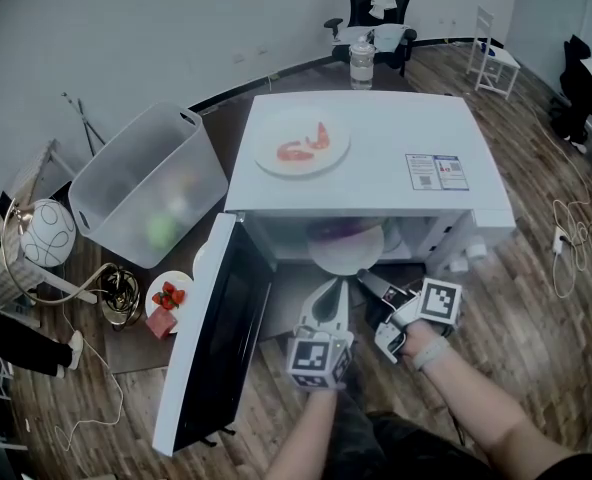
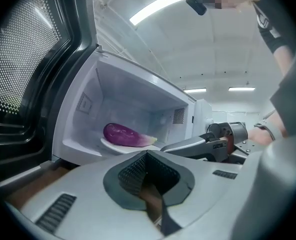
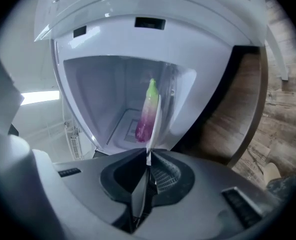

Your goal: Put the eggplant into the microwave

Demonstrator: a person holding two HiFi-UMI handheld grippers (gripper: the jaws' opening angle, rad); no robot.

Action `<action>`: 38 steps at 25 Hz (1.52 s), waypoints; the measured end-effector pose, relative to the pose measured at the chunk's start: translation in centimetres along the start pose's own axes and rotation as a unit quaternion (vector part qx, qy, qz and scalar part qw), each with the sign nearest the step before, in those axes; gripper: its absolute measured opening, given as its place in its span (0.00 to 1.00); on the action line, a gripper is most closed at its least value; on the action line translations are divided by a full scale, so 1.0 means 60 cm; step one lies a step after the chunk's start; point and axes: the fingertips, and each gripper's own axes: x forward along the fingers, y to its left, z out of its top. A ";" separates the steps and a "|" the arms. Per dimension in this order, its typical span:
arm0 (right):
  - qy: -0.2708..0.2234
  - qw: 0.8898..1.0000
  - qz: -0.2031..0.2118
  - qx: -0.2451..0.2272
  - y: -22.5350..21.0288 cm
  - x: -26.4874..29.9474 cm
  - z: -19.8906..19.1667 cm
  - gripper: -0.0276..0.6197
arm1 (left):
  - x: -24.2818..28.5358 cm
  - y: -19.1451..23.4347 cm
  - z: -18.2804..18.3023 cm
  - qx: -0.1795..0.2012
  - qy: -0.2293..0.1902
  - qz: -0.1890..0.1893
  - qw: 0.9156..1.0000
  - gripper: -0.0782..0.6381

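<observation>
The eggplant (image 2: 122, 134) has glossy purple skin, and the plate (image 2: 110, 145) under it is smooth, white and glazed. The microwave (image 1: 376, 128) casing is glossy white. The floor (image 1: 536, 308) is matt wood plank, the bin (image 1: 141, 183) translucent plastic, and the left gripper (image 2: 147, 152) shell matt grey plastic.

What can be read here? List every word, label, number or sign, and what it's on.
No text is legible.
Sticker on the microwave top: codes and print, too small.
Label on the microwave's inner wall: blurred.
Print on the right tool: too small.
Cube markers: patterns, not words.
</observation>
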 end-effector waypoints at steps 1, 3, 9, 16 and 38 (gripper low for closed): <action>-0.002 1.000 -0.001 0.003 -0.001 0.002 0.001 0.09 | 0.000 0.000 0.000 0.000 0.000 0.000 1.000 0.11; -0.007 1.000 -0.001 0.012 -0.003 0.006 0.003 0.09 | 0.000 -0.001 0.001 0.002 -0.001 -0.001 1.000 0.11; -0.019 0.999 0.006 0.028 -0.007 0.024 0.012 0.09 | -0.001 0.003 0.003 0.000 -0.003 0.003 1.000 0.11; -0.025 0.999 0.008 0.036 -0.011 0.043 0.016 0.09 | -0.008 0.016 0.011 0.000 -0.009 0.013 1.000 0.11; -0.038 0.997 -0.003 0.066 -0.010 0.082 0.017 0.08 | -0.010 0.025 0.014 0.007 -0.004 0.010 1.000 0.11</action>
